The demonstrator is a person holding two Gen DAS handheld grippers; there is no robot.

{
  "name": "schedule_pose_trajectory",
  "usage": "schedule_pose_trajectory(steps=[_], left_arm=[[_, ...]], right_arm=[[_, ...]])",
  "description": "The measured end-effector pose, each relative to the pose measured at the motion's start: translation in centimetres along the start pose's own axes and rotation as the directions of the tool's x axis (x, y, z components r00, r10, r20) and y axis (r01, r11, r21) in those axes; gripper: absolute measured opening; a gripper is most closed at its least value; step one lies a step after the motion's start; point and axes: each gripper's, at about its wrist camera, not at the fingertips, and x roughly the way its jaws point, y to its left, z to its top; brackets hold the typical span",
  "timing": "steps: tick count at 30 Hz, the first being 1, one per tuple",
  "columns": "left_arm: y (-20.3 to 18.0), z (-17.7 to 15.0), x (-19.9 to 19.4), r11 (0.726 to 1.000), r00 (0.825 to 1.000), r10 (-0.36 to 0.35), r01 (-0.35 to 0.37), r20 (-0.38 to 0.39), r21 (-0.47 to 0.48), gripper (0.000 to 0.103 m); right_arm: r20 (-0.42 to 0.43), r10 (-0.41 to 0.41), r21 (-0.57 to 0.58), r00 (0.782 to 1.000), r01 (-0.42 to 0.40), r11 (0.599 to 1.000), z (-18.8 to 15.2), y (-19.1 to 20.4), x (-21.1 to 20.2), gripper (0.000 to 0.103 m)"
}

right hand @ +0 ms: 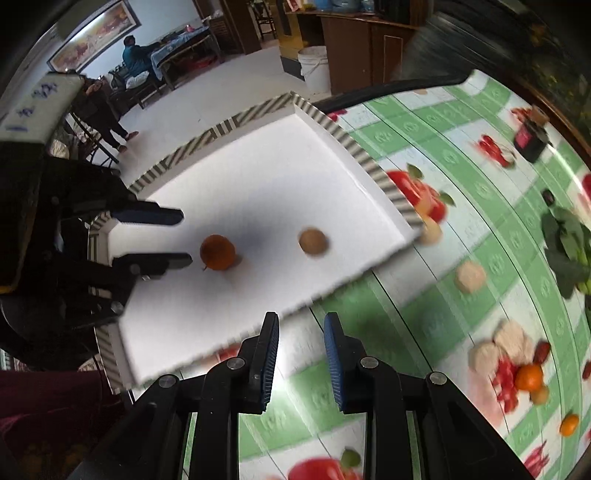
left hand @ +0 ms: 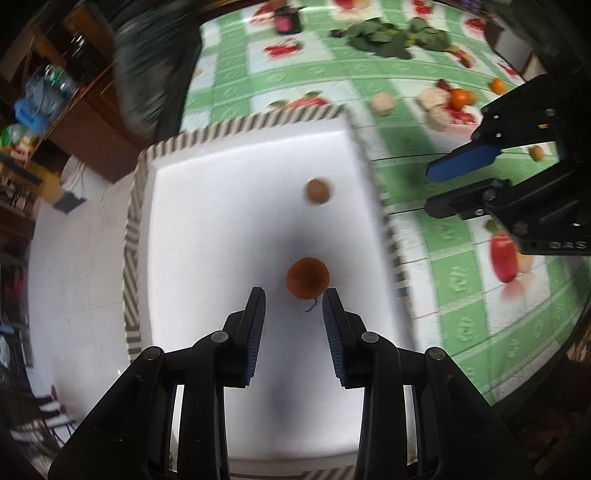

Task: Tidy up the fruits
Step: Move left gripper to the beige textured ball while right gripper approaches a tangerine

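Note:
A white tray (left hand: 184,221) with a striped rim sits at the table's edge; it also shows in the right wrist view (right hand: 258,177). In it lie an orange fruit (left hand: 307,277) and a brown round fruit (left hand: 318,190), also seen in the right wrist view as the orange fruit (right hand: 217,252) and the brown fruit (right hand: 313,241). My left gripper (left hand: 294,301) is open and empty, just behind the orange fruit; it shows in the right wrist view (right hand: 184,238). My right gripper (right hand: 301,325) is open and empty above the tray's near edge; it shows in the left wrist view (left hand: 432,190).
On the green checked tablecloth (left hand: 461,280) lie leafy greens (left hand: 391,37), pale round pieces (left hand: 436,105), small oranges (right hand: 529,376) and a dark jar (left hand: 287,20). Beyond the tray the table ends; a white bucket (right hand: 316,68) and wooden furniture stand on the floor.

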Motion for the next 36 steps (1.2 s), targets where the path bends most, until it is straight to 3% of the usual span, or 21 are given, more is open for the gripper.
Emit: schedule_pose_trajectory(steps=[9,17,26,31,36], left_arm=[[-7.8,2.5,1.0,0.984,0.997,-0.079,0.082,-0.024,0.16,0.032],[-12.8,5.5,2.6,0.962,0.989,-0.143,0.148,-0.037,0.23,0.031],[-13.7,10.0,5.4,0.962,0.98,-0.199,0.2,-0.023,0.188,0.031],[-13.8,12.6,6.9,0.962,0.971,-0.237,0.233,0.011,0.141,0.031],[-14.2,14.6,7.8,0.965,0.971,-0.23,0.219,0.061,0.142,0.031]], right_arm=[[-0.101,-0.104,0.062,0.989,0.111,0.992,-6.6,-3.8,-0.7,0.024],[-0.105,-0.147,0.189,0.984,0.165,0.968,-12.2,-8.3,-3.3,0.024],[-0.016,-0.164,0.375,0.986,0.157,0.914,-16.4,-13.6,-5.6,0.024],[0.073,-0.153,0.436,0.985,0.107,0.894,-16.0,-15.8,-6.0,0.024],[0.127,-0.154,0.455,0.98,0.081,0.887,-14.8,-17.1,-6.1,0.025]])
